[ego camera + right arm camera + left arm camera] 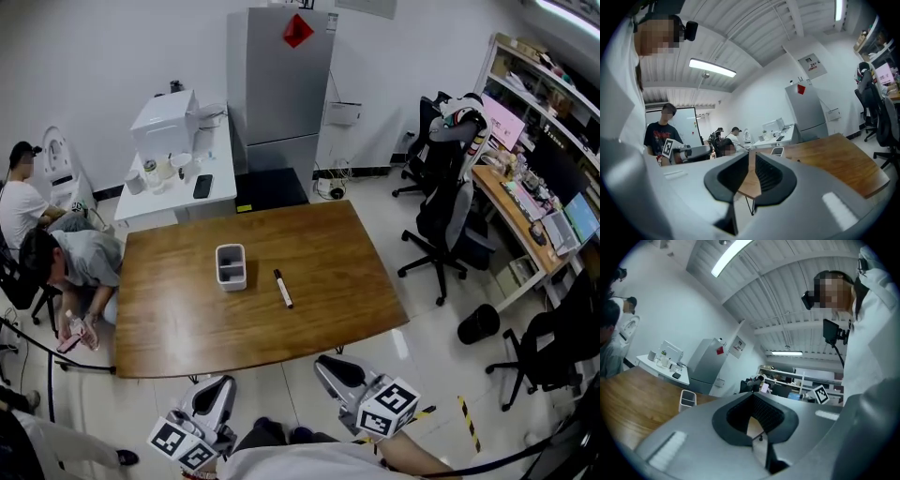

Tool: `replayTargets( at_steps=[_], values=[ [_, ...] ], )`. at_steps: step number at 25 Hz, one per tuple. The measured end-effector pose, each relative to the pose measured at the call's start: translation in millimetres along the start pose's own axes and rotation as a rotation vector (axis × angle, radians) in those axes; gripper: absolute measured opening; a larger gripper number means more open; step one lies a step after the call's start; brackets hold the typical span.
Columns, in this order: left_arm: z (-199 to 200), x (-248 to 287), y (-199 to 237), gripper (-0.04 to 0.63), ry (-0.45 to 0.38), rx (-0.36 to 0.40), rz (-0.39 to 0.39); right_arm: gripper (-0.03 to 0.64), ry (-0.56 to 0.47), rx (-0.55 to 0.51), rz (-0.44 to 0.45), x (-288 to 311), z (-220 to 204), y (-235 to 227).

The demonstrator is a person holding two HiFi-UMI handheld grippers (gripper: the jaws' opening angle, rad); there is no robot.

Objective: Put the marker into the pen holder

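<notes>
Well, the marker (282, 288) lies on the table (328, 244), just right of the pen holder (231, 266). The left gripper (216, 390) is pinched together and the right gripper (330, 367) is barely apart. A grab that narrow could roll it away.

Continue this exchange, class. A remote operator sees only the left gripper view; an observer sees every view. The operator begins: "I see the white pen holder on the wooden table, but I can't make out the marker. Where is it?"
Observer: The marker lies flat on the table, right of the pen holder in the head view and apart from it.
Operator: Is either claw over the table?
Observer: No. In the head view the left claw and the right claw both show just short of its near edge.
Operator: Does the right claw hold anything?
Observer: No. Its jaws stand barely apart, with nothing between them.
</notes>
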State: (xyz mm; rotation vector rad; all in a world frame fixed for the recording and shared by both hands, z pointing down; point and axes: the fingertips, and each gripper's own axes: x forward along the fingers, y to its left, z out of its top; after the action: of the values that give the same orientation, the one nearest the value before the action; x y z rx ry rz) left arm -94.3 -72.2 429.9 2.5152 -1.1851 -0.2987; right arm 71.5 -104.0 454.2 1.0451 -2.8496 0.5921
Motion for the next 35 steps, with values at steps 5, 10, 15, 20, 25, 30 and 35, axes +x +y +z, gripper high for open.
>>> replayTargets(
  at_steps=[5, 10, 15, 20, 25, 30, 35],
  values=[
    [4, 19, 10, 0.001, 0.057, 0.054, -0.091, 0.073, -0.005, -0.007, -0.060, 38, 16, -2],
    [3, 18, 42, 0.000, 0.135, 0.154, -0.105, 0.124, -0.011, -0.006, -0.091, 75, 18, 0],
    [-7, 23, 52, 0.000, 0.166, 0.138, -0.117, 0.124, 0.040, 0.001, -0.127, 77, 8, -21],
    [-8, 53, 71, 0.000, 0.203, 0.130, -0.124, 0.150, 0.057, 0.017, -0.149, 102, 16, -64],
    [26, 77, 110, 0.000, 0.137, 0.163, -0.033, 0.150, 0.118, 0.028, -0.097, 144, 12, -107],
    [49, 77, 159, 0.000, 0.119, 0.189, 0.116, 0.150, 0.216, 0.048, -0.118, 173, -9, -155],
    [40, 69, 193, 0.000, 0.109, 0.128, 0.251, 0.150, 0.387, -0.007, -0.151, 194, -59, -195]
  ],
)
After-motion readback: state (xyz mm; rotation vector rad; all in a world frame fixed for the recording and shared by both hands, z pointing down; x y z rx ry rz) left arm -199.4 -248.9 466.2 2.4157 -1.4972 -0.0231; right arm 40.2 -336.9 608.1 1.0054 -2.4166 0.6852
